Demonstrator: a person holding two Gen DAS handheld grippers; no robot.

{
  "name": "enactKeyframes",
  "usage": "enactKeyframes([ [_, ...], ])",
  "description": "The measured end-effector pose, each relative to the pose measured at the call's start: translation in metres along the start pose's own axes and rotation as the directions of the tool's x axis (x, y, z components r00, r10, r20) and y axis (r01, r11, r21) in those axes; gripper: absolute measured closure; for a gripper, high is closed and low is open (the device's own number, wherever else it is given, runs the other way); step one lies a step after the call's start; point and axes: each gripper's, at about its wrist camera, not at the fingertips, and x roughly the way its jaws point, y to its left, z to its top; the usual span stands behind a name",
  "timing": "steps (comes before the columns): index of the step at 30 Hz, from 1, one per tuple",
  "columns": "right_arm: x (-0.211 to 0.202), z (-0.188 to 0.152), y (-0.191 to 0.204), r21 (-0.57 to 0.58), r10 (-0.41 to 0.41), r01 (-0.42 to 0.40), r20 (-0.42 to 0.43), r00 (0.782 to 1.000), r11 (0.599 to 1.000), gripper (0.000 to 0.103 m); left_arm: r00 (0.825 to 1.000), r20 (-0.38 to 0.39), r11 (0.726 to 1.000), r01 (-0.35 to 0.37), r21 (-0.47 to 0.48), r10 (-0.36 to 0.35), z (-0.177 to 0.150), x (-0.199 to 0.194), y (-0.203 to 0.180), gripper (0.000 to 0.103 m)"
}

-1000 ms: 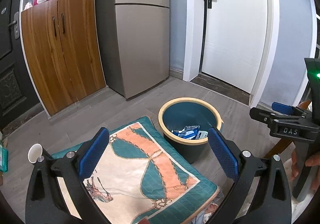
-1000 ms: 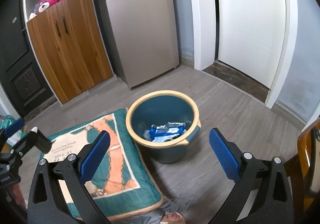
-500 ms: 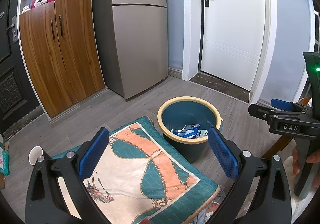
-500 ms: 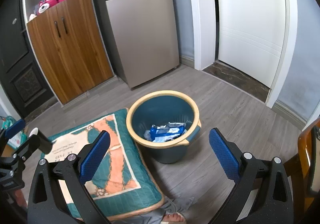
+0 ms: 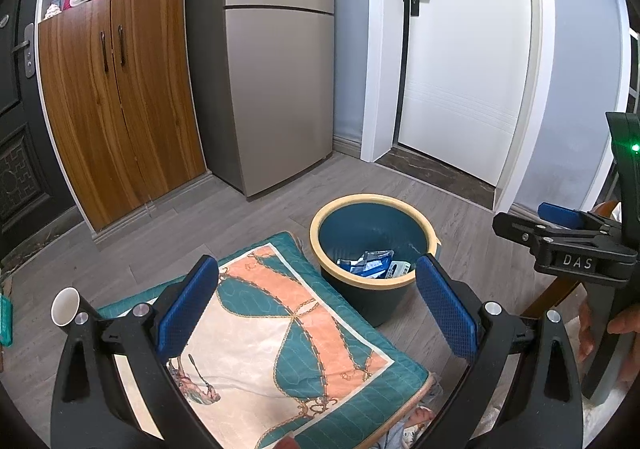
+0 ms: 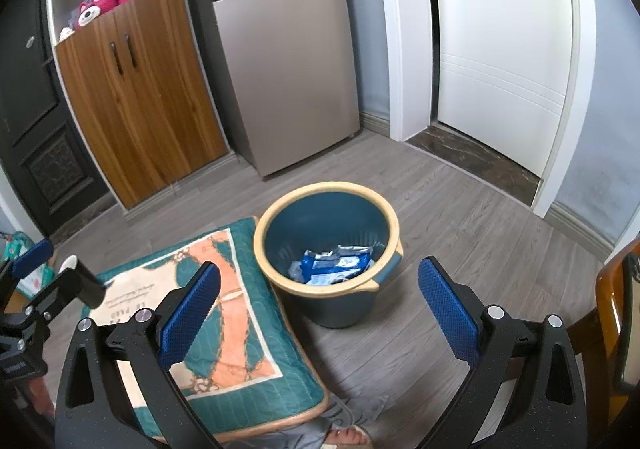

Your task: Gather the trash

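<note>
Blue wrappers (image 6: 334, 263) are already seen lying inside the bin (image 6: 326, 291), just right of the cushion (image 5: 280, 329). A paper cup (image 5: 66, 311) is left on the floor at far left. Left gripper (image 5: 316, 309) and right gripper (image 6: 318, 313) are held wide apart, nothing gripped.

The bucket (image 6: 327, 249) stands open at the top, with wrappers (image 6: 334, 263) low inside. The cushion (image 6: 208, 313) touches its left side; bare floor (image 6: 460, 233) lies on the right.
</note>
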Motion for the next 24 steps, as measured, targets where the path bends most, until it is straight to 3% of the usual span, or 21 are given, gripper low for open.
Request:
enactKeyframes([
  [24, 0.0007, 0.0006, 0.0026, 0.001, -0.003, 0.003, -0.002, 1.000, 1.000, 0.005, 1.000, 0.027, 0.998, 0.000, 0.071, -0.002, -0.0023, -0.0029, -0.0059, 0.006],
])
